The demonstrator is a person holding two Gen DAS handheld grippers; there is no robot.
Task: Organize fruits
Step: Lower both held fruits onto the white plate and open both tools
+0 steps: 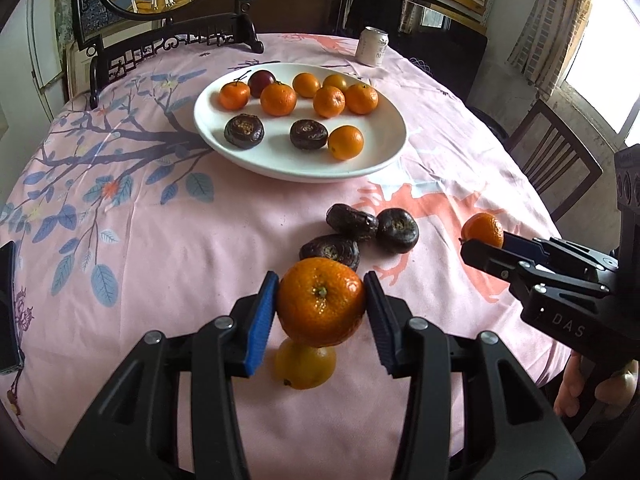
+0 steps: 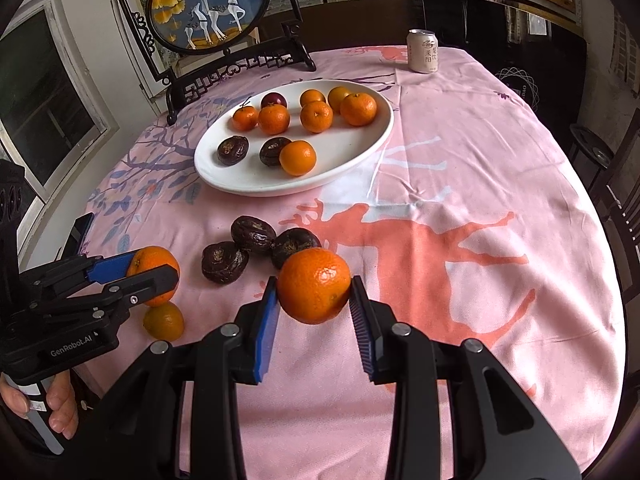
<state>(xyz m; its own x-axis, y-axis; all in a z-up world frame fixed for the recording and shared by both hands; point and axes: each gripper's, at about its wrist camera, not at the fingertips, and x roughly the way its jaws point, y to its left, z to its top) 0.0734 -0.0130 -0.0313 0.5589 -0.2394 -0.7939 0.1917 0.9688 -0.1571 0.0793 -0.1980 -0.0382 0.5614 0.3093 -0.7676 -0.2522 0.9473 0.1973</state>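
Observation:
My left gripper [image 1: 322, 300] is shut on a tangerine [image 1: 320, 300] and holds it above the pink cloth; a yellowish tangerine [image 1: 304, 364] lies beneath it. My right gripper [image 2: 314, 288] is shut on another tangerine [image 2: 314, 286], also lifted. Each gripper shows in the other view: the right gripper [image 1: 486, 240] and the left gripper [image 2: 154, 266]. Three dark passion fruits [image 1: 352, 220] lie on the cloth between the grippers and the white plate [image 1: 384, 156]. The plate holds several tangerines, two dark passion fruits and a purple one.
A drink can [image 2: 423, 51] stands at the table's far side. A framed round deer picture on a black stand [image 2: 208, 4] is at the far left. A phone [image 1: 8, 304] lies near the table's left edge. A wooden chair [image 1: 556, 160] stands at the right.

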